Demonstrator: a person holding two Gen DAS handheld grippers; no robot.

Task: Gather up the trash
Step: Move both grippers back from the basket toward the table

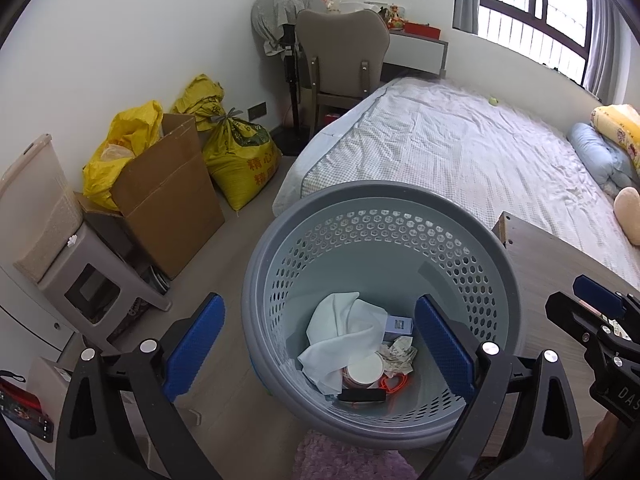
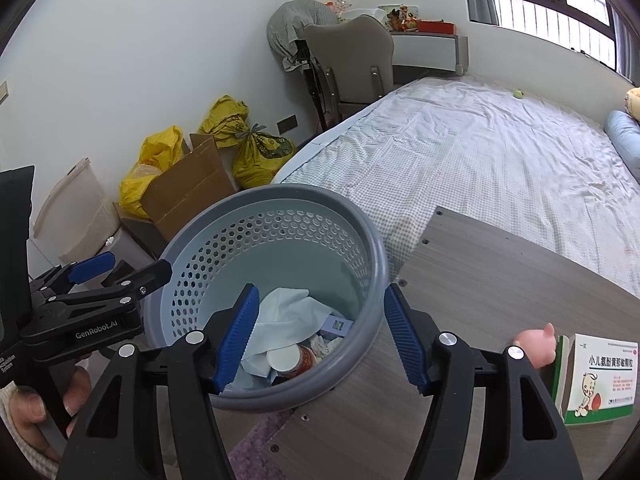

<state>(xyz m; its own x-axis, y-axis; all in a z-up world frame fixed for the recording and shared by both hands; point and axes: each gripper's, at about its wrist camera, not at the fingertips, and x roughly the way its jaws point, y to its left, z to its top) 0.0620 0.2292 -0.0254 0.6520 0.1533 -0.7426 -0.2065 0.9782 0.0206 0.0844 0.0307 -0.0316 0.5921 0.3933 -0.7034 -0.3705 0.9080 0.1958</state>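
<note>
A grey perforated basket (image 1: 372, 192) (image 2: 280, 192) stands on the floor against a wooden table (image 2: 500, 272). It holds a white tissue (image 1: 340, 332) (image 2: 280, 312), a paper cup (image 1: 365, 368) (image 2: 284, 358), crumpled paper (image 1: 398, 356), a small blue box (image 1: 398, 325) (image 2: 338, 326) and an orange cord (image 1: 394, 382). My left gripper (image 1: 320, 344) (image 2: 132, 268) hangs over the basket, open wide, with nothing between its pads. My right gripper (image 2: 320, 340) (image 1: 580, 300) is open and empty above the basket's right rim.
A green and white medicine box (image 2: 596, 380) and a pink toy (image 2: 538, 344) lie on the table at right. Behind it is a bed (image 1: 460, 148). A cardboard box (image 1: 168, 200), yellow bags (image 1: 240, 156), a stool (image 1: 92, 280) and a chair (image 1: 340, 52) line the wall.
</note>
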